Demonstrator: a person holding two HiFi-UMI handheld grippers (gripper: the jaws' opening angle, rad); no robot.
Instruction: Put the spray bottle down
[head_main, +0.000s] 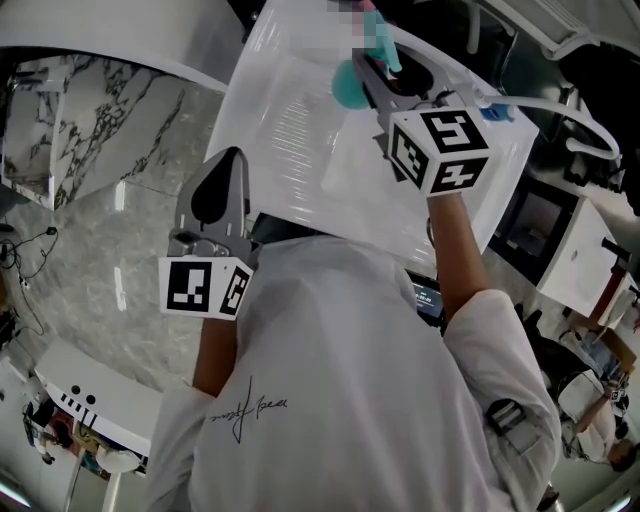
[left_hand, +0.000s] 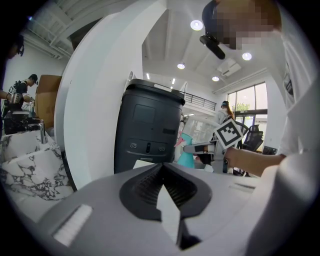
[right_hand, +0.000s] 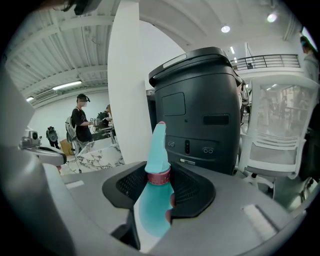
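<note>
A teal spray bottle (right_hand: 156, 200) with a red collar and teal nozzle stands between the jaws of my right gripper (right_hand: 159, 175), which is shut on it. In the head view that right gripper (head_main: 375, 70) holds the spray bottle (head_main: 350, 88) over the far part of a white table (head_main: 290, 130). My left gripper (head_main: 222, 170) hangs lower at the left, off the table's near edge, its jaws together with nothing in them. From the left gripper (left_hand: 162, 167) view, the spray bottle (left_hand: 187, 155) shows small ahead, in the right gripper (left_hand: 197, 148).
A dark grey bin-like unit (right_hand: 200, 110) stands straight ahead beside a broad white column (right_hand: 122, 85). A marble-topped counter (head_main: 90, 110) lies to the left over a glossy marble floor. A white chair (right_hand: 277, 135) is at the right. A person (right_hand: 80, 122) stands in the background.
</note>
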